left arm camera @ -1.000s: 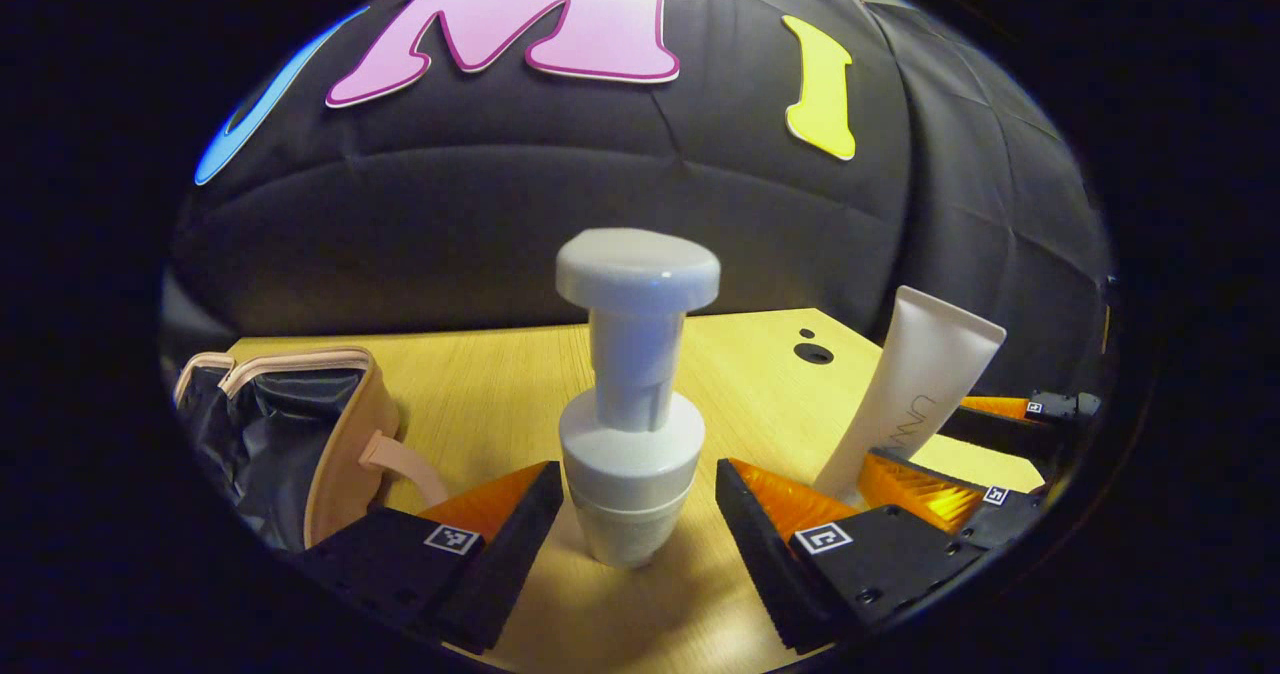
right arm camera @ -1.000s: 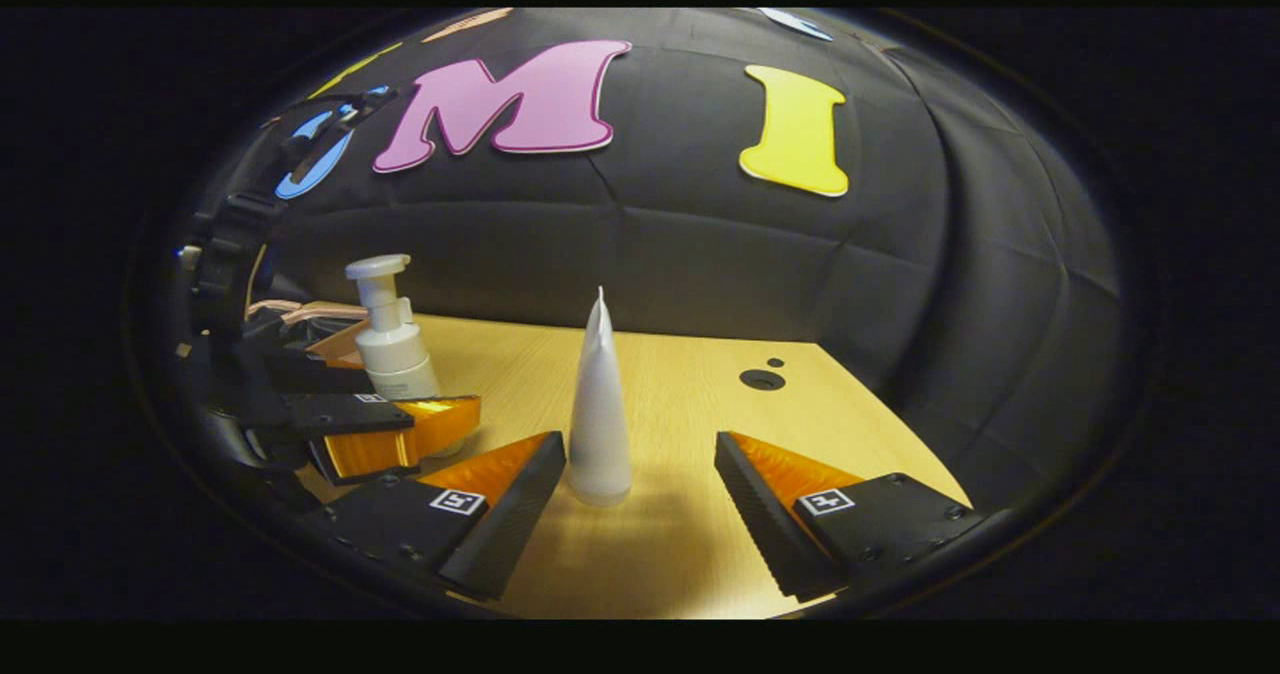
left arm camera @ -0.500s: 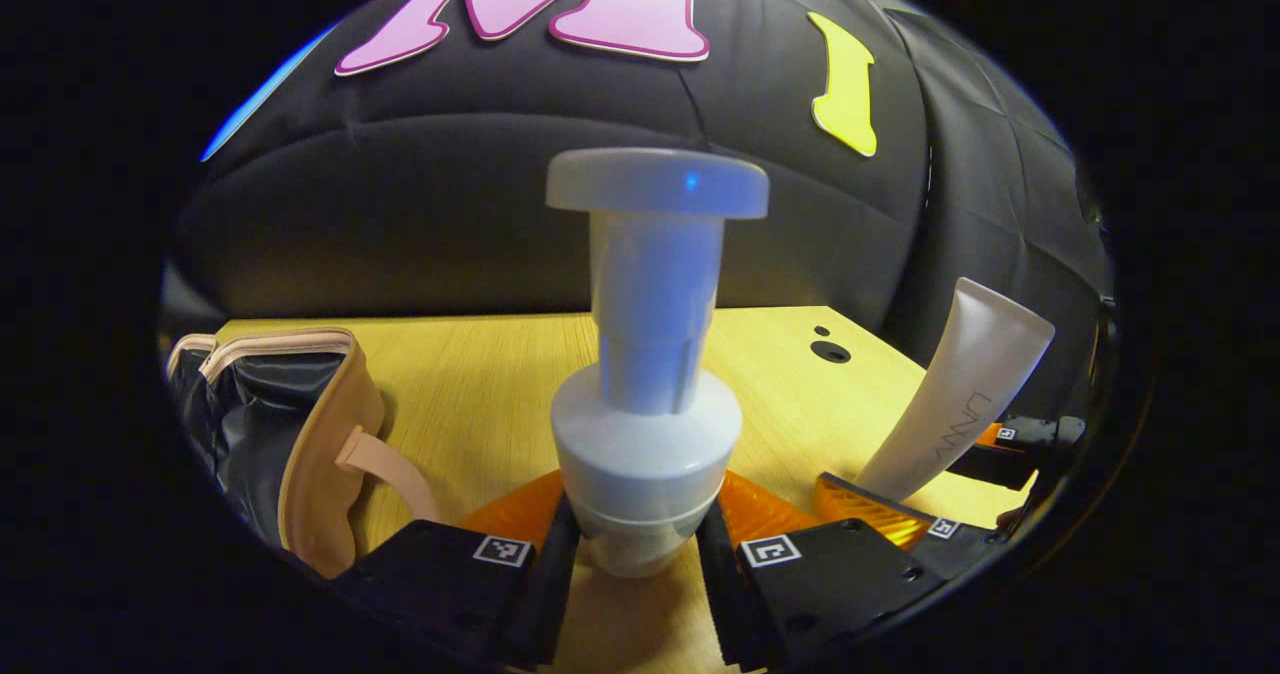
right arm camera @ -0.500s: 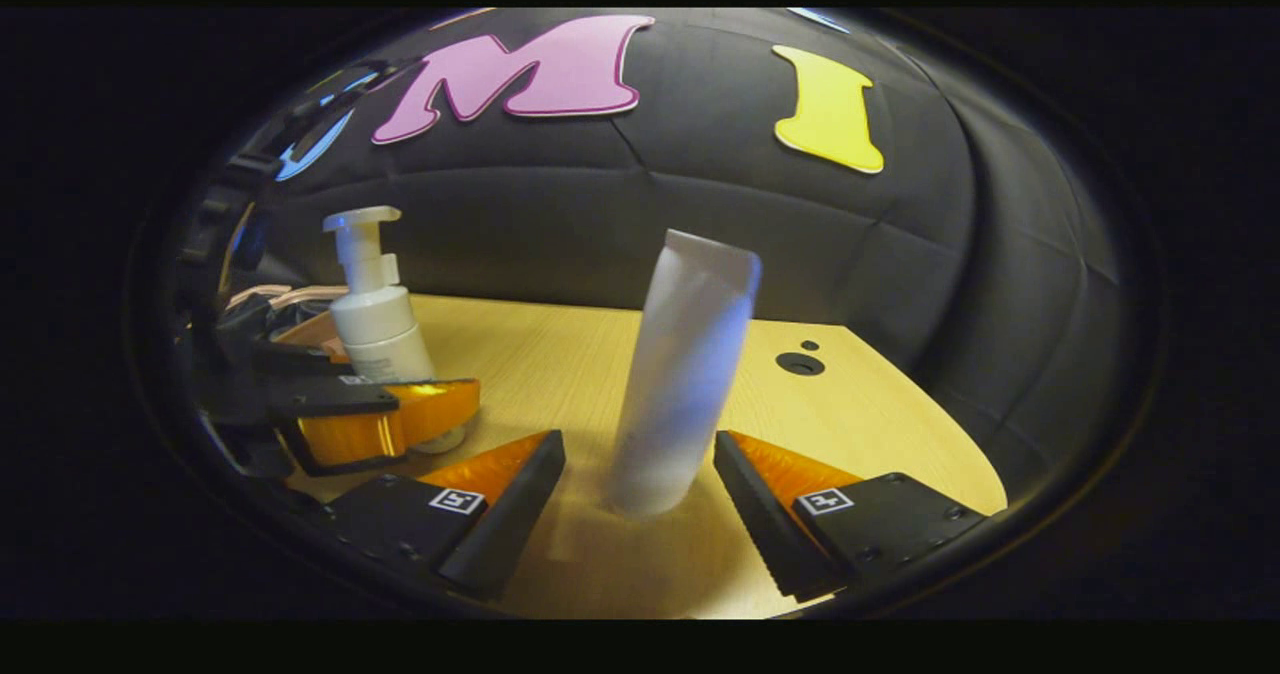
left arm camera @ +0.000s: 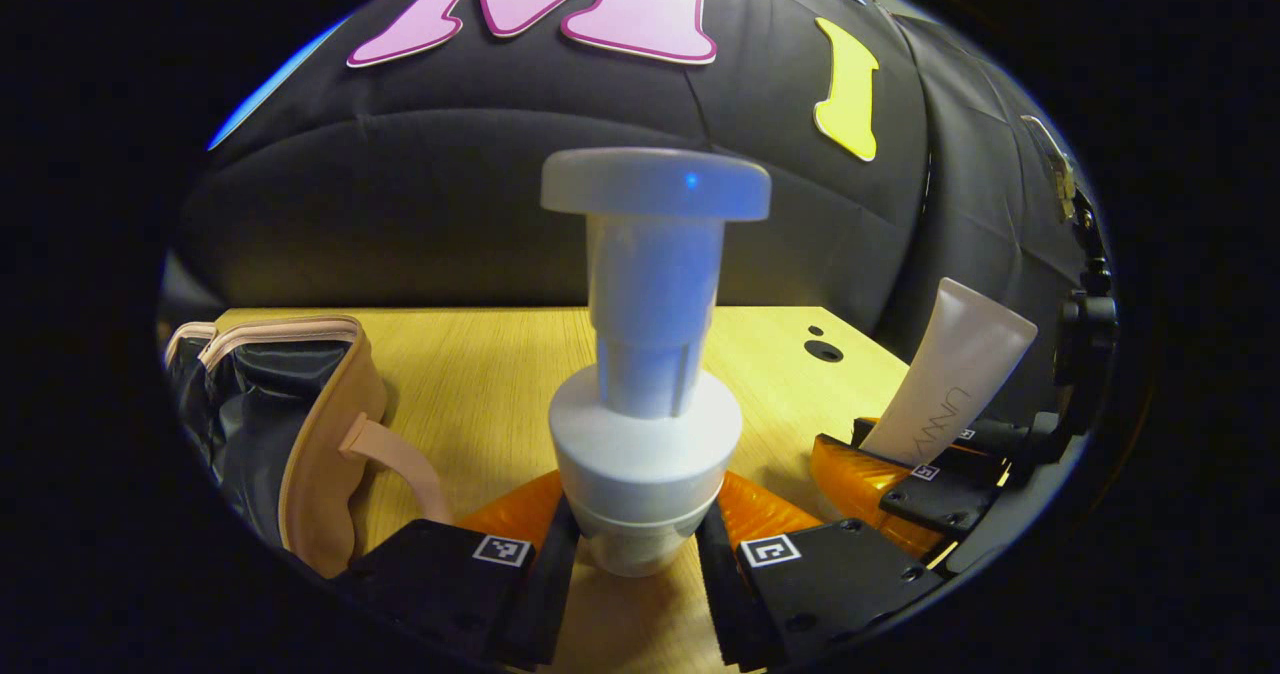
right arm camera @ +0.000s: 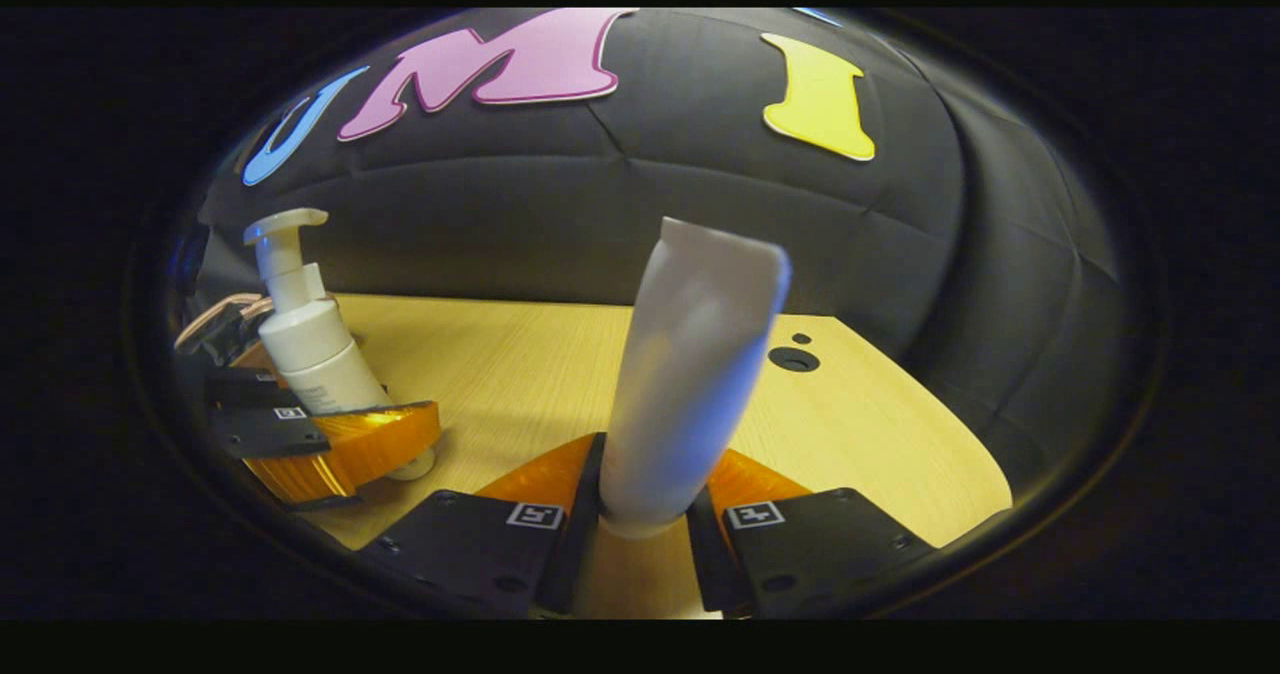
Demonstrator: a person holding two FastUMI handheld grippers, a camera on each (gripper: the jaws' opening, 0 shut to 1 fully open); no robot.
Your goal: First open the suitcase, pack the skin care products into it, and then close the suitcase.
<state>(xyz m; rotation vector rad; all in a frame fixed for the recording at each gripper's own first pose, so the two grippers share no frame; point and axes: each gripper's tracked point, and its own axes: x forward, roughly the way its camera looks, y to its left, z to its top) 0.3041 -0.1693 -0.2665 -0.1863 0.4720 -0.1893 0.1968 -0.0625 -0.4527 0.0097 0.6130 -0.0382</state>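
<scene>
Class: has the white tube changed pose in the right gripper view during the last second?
Yes. The tube turned from edge-on to broadside and leans right against the table hole; the right gripper now clamps it.

Pump bottle (left arm camera: 645, 424): smooth plastic, slight sheen. Tube (right arm camera: 690, 384): matt, smooth plastic. Surface (left arm camera: 480, 374): pale wood grain, satin finish. Pouch (left arm camera: 330, 434): soft leather-like shell, shiny cloth lining. Booth wall (right arm camera: 620, 214): matt padded cloth.

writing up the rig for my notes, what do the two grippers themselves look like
Both look alike. The left gripper and right gripper each have two wedge-shaped fingers with ribbed inner faces, mounted on flat blocks fixed with small screws. Each block carries a square black-and-white tag.
</scene>
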